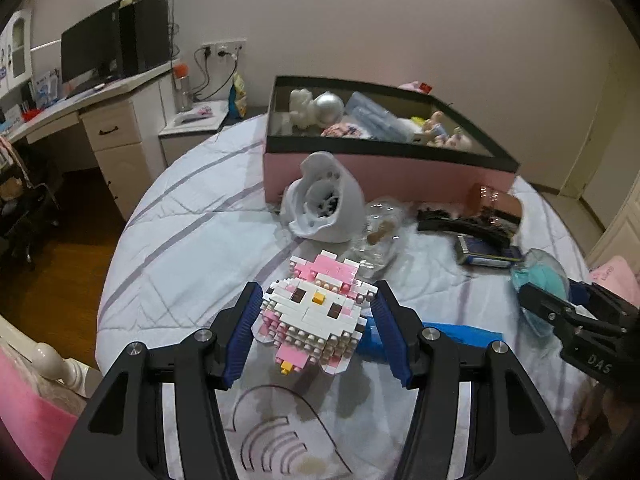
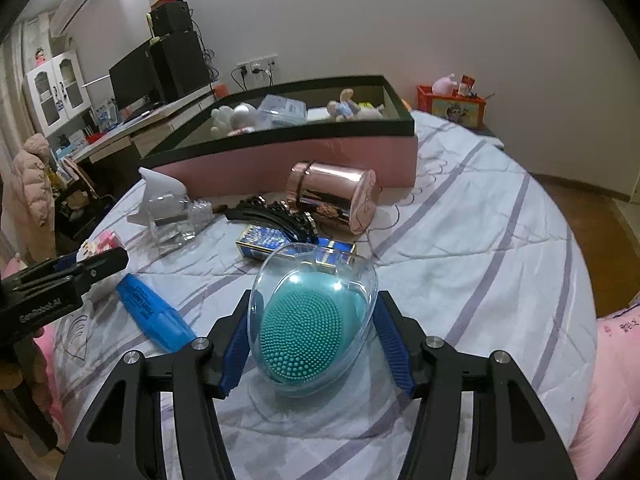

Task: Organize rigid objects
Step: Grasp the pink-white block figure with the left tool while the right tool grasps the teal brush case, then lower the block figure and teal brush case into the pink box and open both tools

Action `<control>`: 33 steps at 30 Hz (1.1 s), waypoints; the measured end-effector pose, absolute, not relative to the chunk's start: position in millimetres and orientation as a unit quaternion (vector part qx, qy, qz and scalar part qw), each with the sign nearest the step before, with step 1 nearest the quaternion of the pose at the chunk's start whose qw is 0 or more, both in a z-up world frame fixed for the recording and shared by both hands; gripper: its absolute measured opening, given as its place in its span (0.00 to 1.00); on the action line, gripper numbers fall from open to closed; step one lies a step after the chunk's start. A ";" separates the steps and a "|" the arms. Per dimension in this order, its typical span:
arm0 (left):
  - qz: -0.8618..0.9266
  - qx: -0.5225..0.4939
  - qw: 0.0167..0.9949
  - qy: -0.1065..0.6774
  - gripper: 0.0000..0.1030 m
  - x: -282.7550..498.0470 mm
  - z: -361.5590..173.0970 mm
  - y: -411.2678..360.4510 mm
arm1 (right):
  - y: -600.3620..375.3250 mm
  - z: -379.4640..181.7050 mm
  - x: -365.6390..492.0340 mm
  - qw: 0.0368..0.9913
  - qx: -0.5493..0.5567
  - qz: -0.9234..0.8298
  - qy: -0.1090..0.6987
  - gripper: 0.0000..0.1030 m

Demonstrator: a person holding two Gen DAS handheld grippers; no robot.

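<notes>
Your left tongs (image 1: 316, 328) grip a pink and white brick-built cat figure (image 1: 316, 316), blue pads pressed against both its sides, and it hangs just above the bed (image 1: 180, 248). Your right tongs (image 2: 314, 332) clamp a clear egg-shaped case (image 2: 312, 320) with a teal bristled brush inside, pads touching its left and right walls. Just beside that case, to its left, a blue tube (image 2: 154, 314) lies flat on the striped white quilt. Past the case sits a blue and gold box (image 2: 276, 246), then a black curved hair clip (image 2: 272, 214) and a small clear plastic container (image 2: 172, 216). A shiny rose-gold canister (image 2: 340, 196) lies tipped on its side near them. In the left view, a white hollow rounded item (image 1: 324, 200) rests against the front of a long pink box with a black rim (image 1: 384, 168). Inside that box you can make out small white figurines, a silvery ball and a doll. Beyond the bed stands a desk (image 1: 100, 96) with a dark monitor (image 1: 92, 44).
</notes>
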State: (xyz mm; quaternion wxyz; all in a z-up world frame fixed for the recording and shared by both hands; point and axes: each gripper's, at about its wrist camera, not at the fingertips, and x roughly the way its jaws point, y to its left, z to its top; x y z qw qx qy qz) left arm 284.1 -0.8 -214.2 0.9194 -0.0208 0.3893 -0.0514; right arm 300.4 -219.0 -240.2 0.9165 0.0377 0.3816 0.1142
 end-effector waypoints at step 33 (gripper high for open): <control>-0.096 0.010 0.946 0.309 0.56 392.7 -126.1 -55.4 | -198.6 -155.2 402.8 0.944 -0.004 0.140 0.300 0.58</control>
